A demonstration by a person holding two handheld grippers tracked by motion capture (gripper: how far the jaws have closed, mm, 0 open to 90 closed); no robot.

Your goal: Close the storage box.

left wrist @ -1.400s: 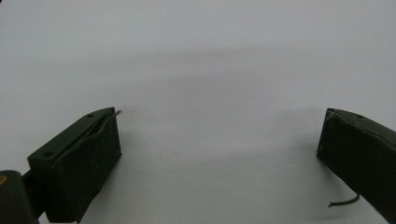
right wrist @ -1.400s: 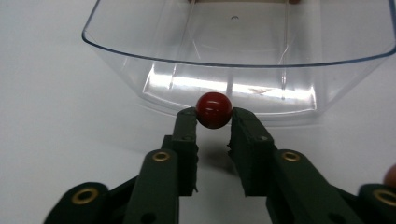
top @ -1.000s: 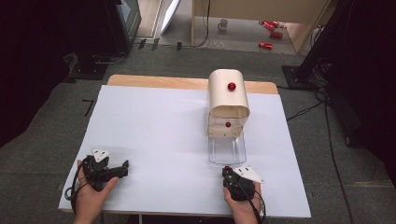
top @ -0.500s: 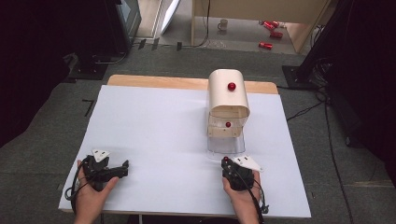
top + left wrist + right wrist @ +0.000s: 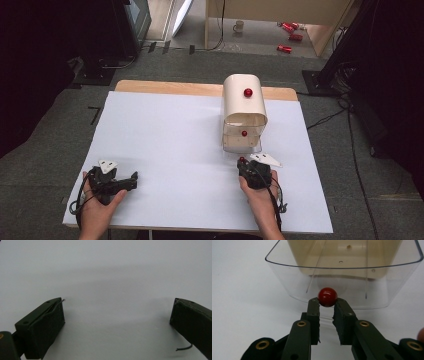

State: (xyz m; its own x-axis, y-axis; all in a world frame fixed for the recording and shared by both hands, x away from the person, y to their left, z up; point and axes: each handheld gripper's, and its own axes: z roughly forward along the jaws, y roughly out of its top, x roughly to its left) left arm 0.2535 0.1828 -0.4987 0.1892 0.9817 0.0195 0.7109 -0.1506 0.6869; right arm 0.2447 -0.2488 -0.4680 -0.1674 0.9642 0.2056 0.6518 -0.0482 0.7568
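A cream rounded box (image 5: 244, 107) with a red knob (image 5: 248, 92) on top stands at the table's far right. A clear plastic drawer (image 5: 242, 146) sticks out of its base toward me. My right gripper (image 5: 242, 162) is shut on the drawer's small red knob (image 5: 327, 297), pinching it between the very tips of the jaws (image 5: 327, 303). Another red knob (image 5: 244, 133) sits higher on the box front. The clear drawer wall (image 5: 287, 277) curves just behind the held knob. My left gripper (image 5: 133, 177) rests open at the table's near left, with bare white surface between its jaws (image 5: 117, 312).
A white sheet (image 5: 170, 135) covers the table, with a wooden edge (image 5: 165, 87) at the back. On the floor beyond lie red cans (image 5: 290, 30), a mug (image 5: 239, 25) and cables (image 5: 330, 117). Dark stands flank both sides.
My right gripper has moved away from me toward the box while holding the knob, and the clear drawer has slid most of the way back in. The left gripper has stayed put.
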